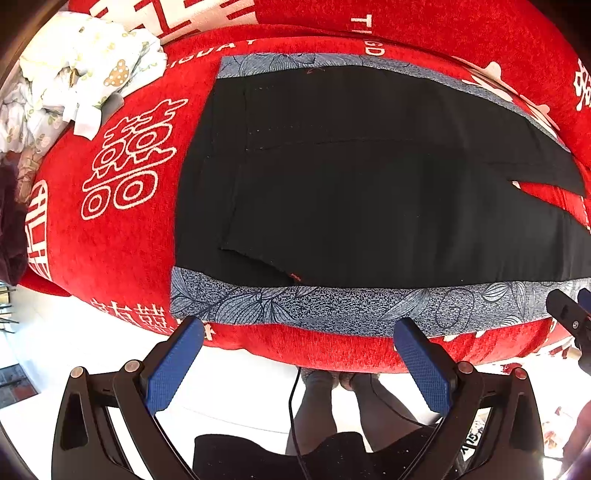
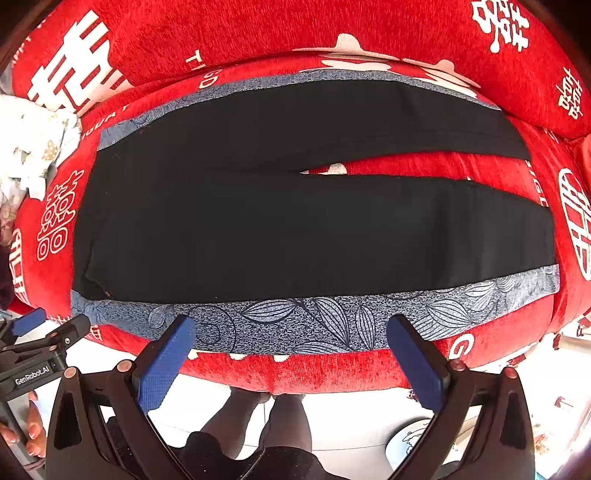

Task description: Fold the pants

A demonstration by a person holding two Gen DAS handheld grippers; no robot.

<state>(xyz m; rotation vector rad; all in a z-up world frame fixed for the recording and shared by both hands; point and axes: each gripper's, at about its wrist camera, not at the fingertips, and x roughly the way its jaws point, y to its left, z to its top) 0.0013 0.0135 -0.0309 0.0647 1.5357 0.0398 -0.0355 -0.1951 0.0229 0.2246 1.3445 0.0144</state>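
Note:
Black pants [image 1: 351,177] lie flat on a blue-grey leaf-patterned cloth [image 1: 332,306] on a red sofa seat. The waist is at the left, the two legs run to the right and split apart [image 2: 332,221]. My left gripper [image 1: 299,328] is open and empty, just in front of the cloth's near edge by the waist end. My right gripper [image 2: 291,325] is open and empty, at the near edge of the cloth [image 2: 295,325] by the middle of the near leg. The left gripper [image 2: 44,332] also shows at the right wrist view's left edge.
The red sofa [image 1: 122,240] has white characters and a backrest [image 2: 295,33] behind the pants. A crumpled white floral cloth [image 1: 74,74] lies at the seat's far left. White floor [image 1: 240,398] and the person's legs [image 1: 332,406] are below the seat's front edge.

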